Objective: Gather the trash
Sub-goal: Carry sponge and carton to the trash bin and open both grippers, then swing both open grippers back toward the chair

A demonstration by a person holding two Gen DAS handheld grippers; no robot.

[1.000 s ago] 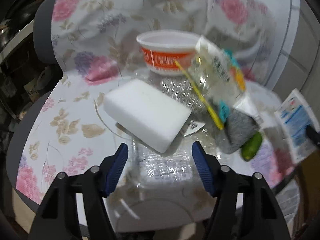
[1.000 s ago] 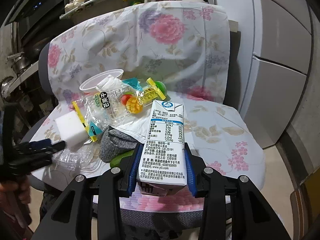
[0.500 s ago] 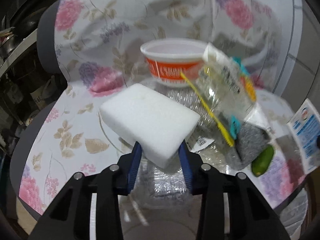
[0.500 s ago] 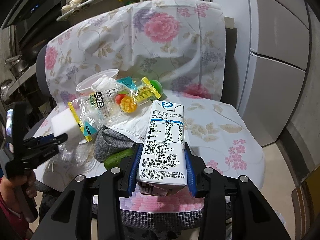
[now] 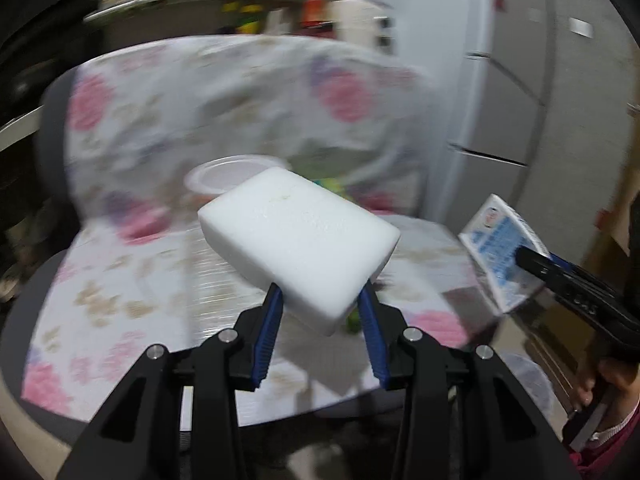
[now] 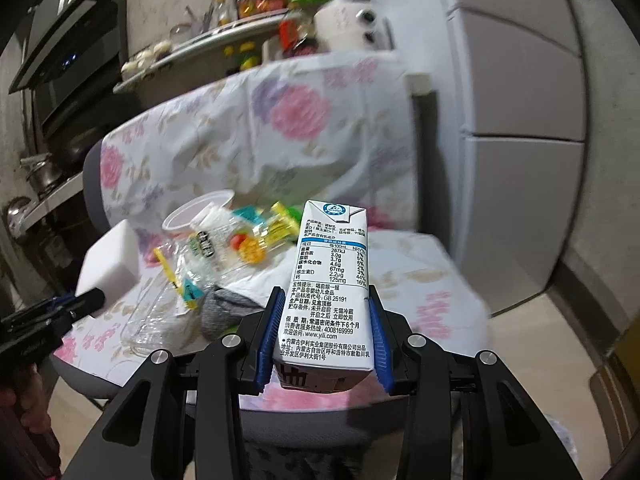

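Observation:
My left gripper [image 5: 320,294] is shut on one corner of a white foam block [image 5: 298,236] and holds it in the air above the floral chair seat [image 5: 120,280]. The block [image 6: 110,264] and the left gripper [image 6: 90,300] also show at the left of the right wrist view. My right gripper [image 6: 326,300] is shut on an upright white and blue milk carton [image 6: 330,268], raised off the seat. That carton [image 5: 496,240] appears at the right of the left wrist view. On the seat lie a white plastic bowl [image 6: 198,210], a colourful snack wrapper [image 6: 224,248] and clear plastic packaging [image 6: 152,320].
A grey cloth [image 6: 228,308] lies among the trash. The chair's floral cover [image 6: 280,128] rises behind it. A grey cabinet [image 6: 520,120] stands on the right, and a shelf of bottles [image 6: 240,32] runs along the back. A person's hand [image 5: 612,384] grips the right tool.
My left gripper closed on the white foam block and lifted it off the seat. The right gripper, still holding the carton, drew back and rose a little.

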